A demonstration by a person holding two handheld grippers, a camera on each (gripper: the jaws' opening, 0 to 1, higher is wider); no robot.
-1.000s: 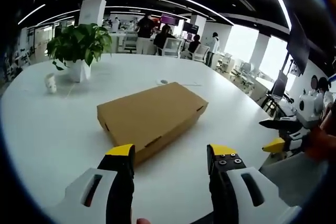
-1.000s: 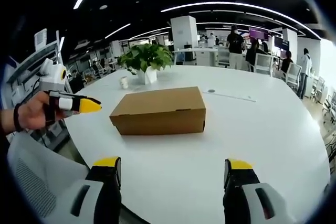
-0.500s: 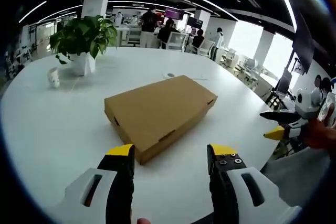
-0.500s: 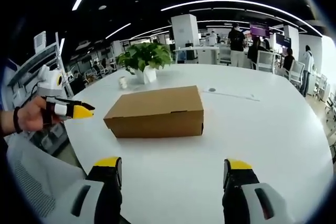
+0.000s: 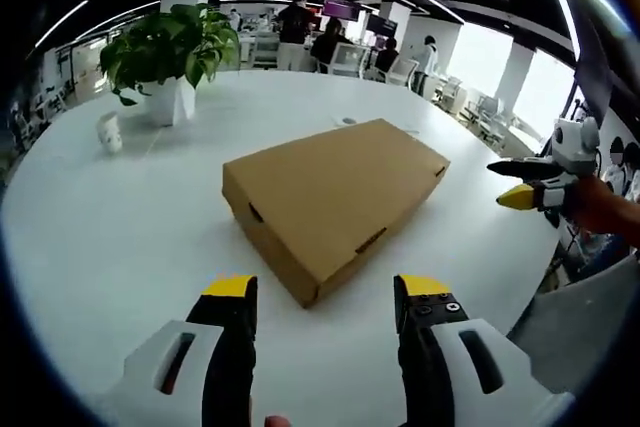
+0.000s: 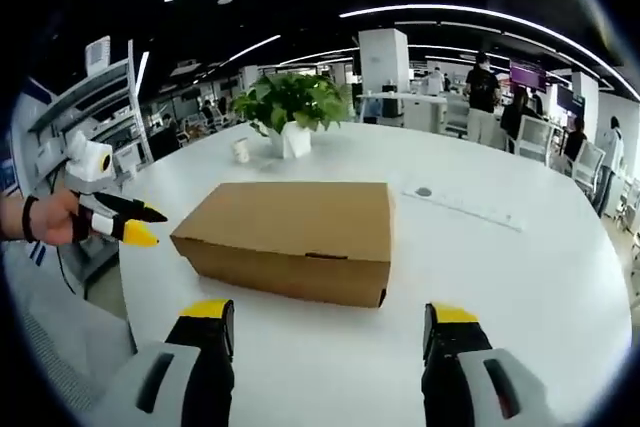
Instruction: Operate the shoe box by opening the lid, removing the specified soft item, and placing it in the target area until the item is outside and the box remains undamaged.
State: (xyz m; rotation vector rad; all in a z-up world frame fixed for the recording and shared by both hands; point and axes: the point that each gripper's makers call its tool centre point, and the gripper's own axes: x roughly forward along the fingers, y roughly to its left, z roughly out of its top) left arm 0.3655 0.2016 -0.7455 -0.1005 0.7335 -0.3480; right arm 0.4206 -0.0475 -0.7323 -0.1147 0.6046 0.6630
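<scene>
A closed brown cardboard shoe box (image 5: 335, 197) lies on the white table (image 5: 110, 237), its lid down. My left gripper (image 5: 325, 292) is open just short of the box's near corner, with nothing between its yellow-tipped jaws. My right gripper (image 6: 330, 319) is also open, in front of the box's (image 6: 290, 237) long side. The right gripper (image 5: 530, 187) shows in the left gripper view beyond the box's right end, held by a hand. In the right gripper view the left gripper (image 6: 120, 222) hangs left of the box. The soft item is hidden inside.
A potted green plant (image 5: 165, 57) in a white pot and a small white cup (image 5: 110, 132) stand at the table's far left. A thin white strip (image 6: 465, 205) lies behind the box. People, chairs and desks fill the office beyond the table.
Both grippers have moved closer to the box, which now looks larger in both views. Their jaws stay open. The box has not moved on the table.
</scene>
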